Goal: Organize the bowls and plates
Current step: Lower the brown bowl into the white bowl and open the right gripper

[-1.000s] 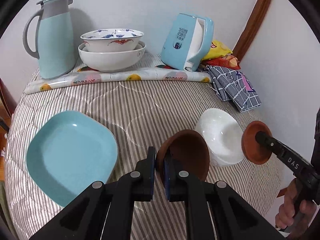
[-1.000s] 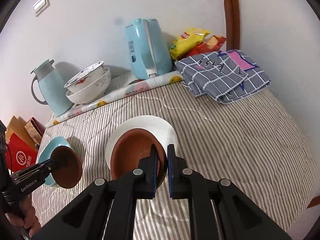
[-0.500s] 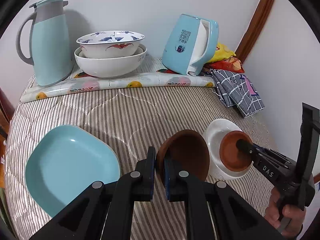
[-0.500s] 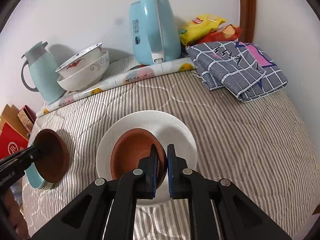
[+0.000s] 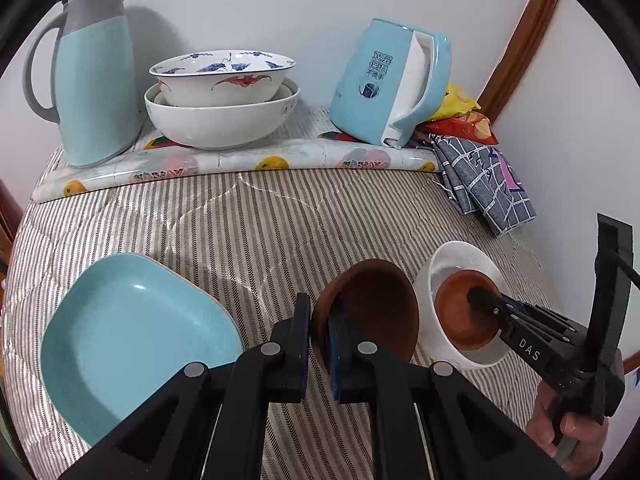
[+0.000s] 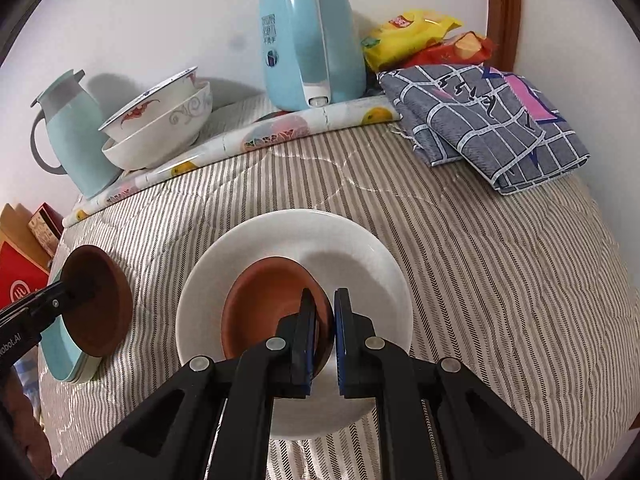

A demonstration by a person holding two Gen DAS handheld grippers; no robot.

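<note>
My left gripper (image 5: 319, 316) is shut on the rim of a dark brown bowl (image 5: 370, 312), held tilted above the striped cloth; the same bowl (image 6: 98, 304) shows at the left of the right wrist view. My right gripper (image 6: 325, 312) is shut on the rim of a reddish-brown bowl (image 6: 264, 312), which sits inside a white plate (image 6: 360, 256). In the left wrist view that bowl (image 5: 460, 316) and white plate (image 5: 452, 260) lie just right of my held bowl. A light blue square plate (image 5: 132, 336) lies on the cloth to the left.
Along the back wall stand a blue thermos jug (image 5: 96, 80), two stacked patterned bowls (image 5: 222, 96) and a blue kettle (image 5: 392, 84) on a fruit-print mat. A folded checked cloth (image 6: 488, 120) and snack packets (image 6: 416, 36) lie at the back right. A hand (image 5: 568, 436) grips the right tool.
The right gripper has carried the reddish-brown bowl down and left into the white plate. The left gripper, with its brown bowl, has drifted slightly closer to the back items.
</note>
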